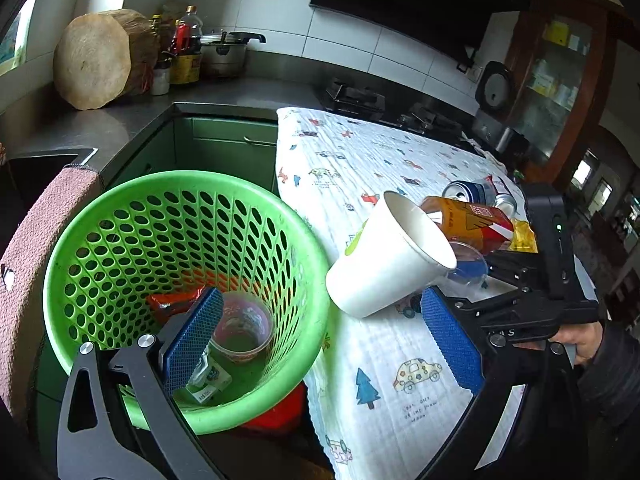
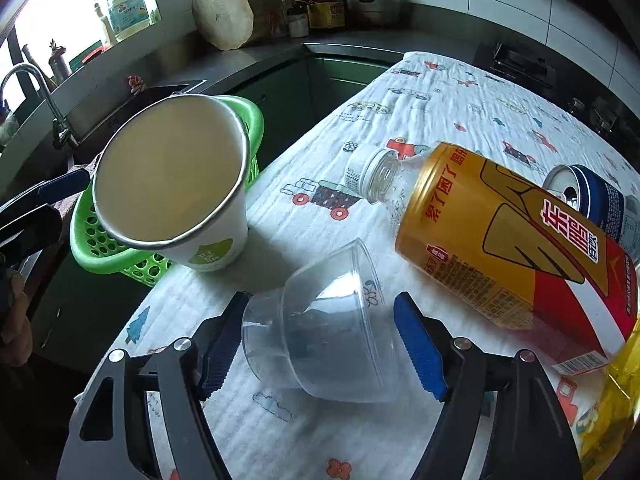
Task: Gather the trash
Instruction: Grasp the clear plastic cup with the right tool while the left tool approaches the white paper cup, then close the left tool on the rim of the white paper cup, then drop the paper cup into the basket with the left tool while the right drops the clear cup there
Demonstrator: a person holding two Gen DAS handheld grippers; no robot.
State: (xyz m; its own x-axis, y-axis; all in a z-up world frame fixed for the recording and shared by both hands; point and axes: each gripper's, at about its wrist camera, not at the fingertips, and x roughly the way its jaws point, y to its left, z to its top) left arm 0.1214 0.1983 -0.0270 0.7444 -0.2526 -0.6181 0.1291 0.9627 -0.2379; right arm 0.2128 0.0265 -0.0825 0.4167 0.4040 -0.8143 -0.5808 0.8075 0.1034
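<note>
Take the green perforated basket (image 1: pixel 188 280) as your marker: it sits off the near-left edge of the table, its rim just beside the cloth's hanging edge. Your left gripper (image 1: pixel 320 344) hangs over that seam with its fingers spread wide, one blue pad (image 1: pixel 192 336) above the basket's open mouth and the other over the printed cloth (image 1: pixel 360 152); nothing is between them. Inside the basket lie a pinkish plastic cup (image 1: pixel 242 332), a red wrapper (image 1: pixel 172 304) and a small carton (image 1: pixel 208 380).

The white paper cup (image 2: pixel 172 184) stands on the table edge right against the basket rim, leaning in the fisheye view, its mouth empty. Past it, away from the basket, your right gripper (image 2: pixel 320 340) straddles a clear plastic cup (image 2: pixel 324 320) lying on its side, mouth toward the camera. The left pad meets the cup's wall; the right pad looks just shy of it, so you cannot tell whether the cup is pinched.

Farther from the basket, close beside the clear cup, a yellow-and-red drink bottle (image 2: pixel 500 240) lies on its side with its white cap (image 2: pixel 364 172) pointing back toward the basket, and a blue can (image 2: pixel 592 196) lies behind it. Open cloth runs between the clear cup and the paper cup. A steel counter (image 1: pixel 100 128) wraps behind the basket, carrying a round wooden chopping block (image 1: pixel 100 60).
</note>
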